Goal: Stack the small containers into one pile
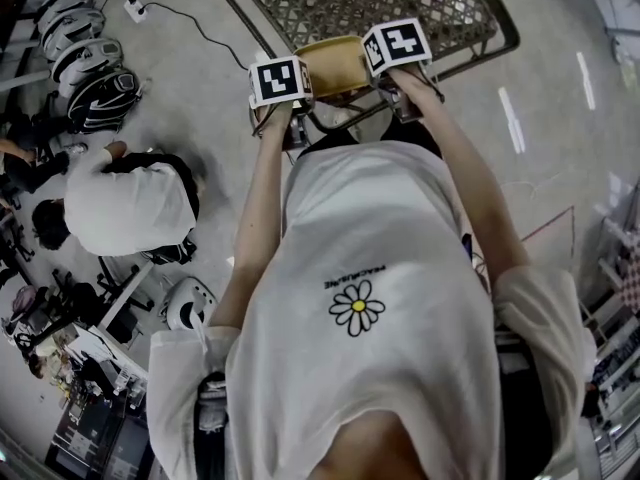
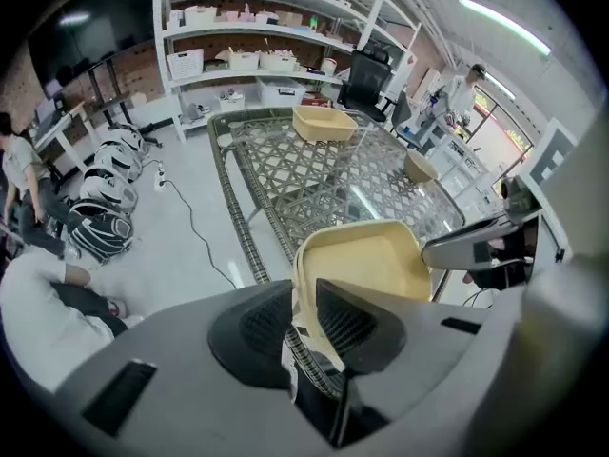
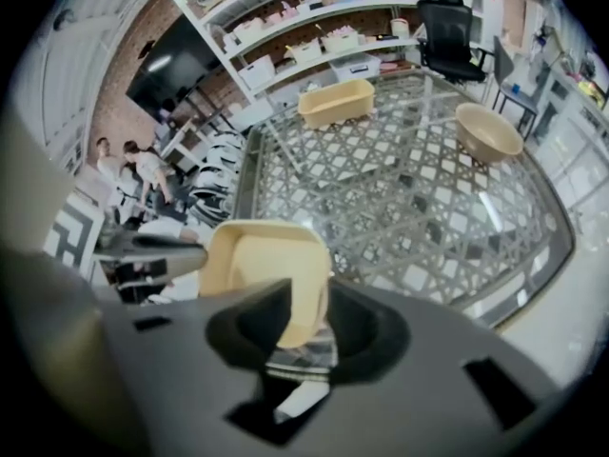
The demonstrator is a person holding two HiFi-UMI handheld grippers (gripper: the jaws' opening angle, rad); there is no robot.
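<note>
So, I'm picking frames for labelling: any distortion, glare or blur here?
Head view: evenly lit, fairly sharp, edges bent. Left gripper view: strong fisheye, black corners, the ceiling light blown out. Right gripper view: same fisheye, softer overall, pale reflections on the glass table.

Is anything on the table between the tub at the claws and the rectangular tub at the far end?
Nothing visible. Only bare tabletop lies between the near tub and the far rectangular tub; the round bowl sits off to the right.
</note>
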